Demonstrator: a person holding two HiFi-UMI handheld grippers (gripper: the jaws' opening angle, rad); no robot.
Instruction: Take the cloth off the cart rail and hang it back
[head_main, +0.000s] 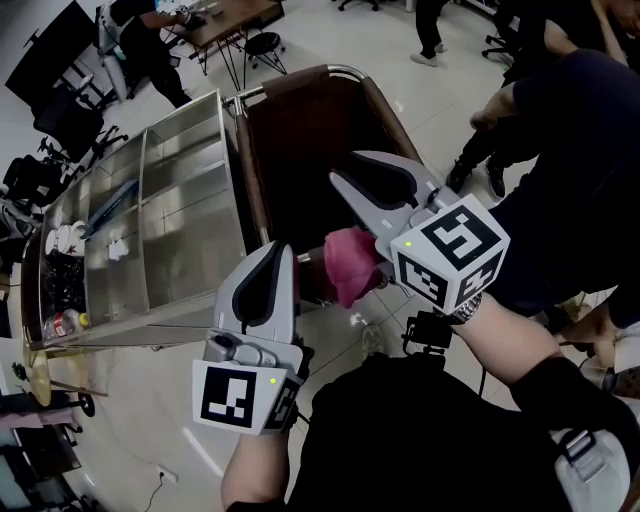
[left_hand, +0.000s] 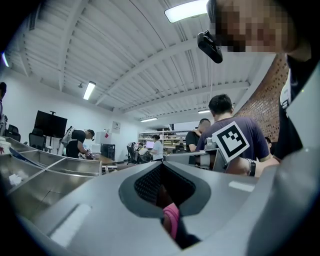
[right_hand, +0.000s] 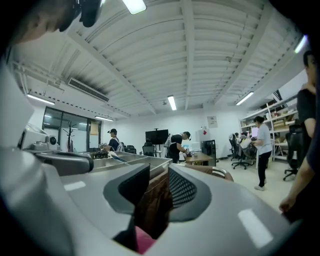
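Mid-task, seemingly, with the pink cloth (head_main: 350, 262) bunched just short of the cart rail (head_main: 300, 74), pinched in the closed left claw (head_main: 285, 255) and lying low between the narrowly parted right claw (head_main: 342, 168); next, probably, spreading and draping it over the rail.

Bright, even indoor light falls from ceiling tube lamps (left_hand: 189, 10), the nearest blown out to white. The steel cart (head_main: 180, 190) shows a soft sheen and the pale floor (head_main: 420, 90) mild glare. Both gripper views bulge strongly, with black corners and a blurred near foreground.
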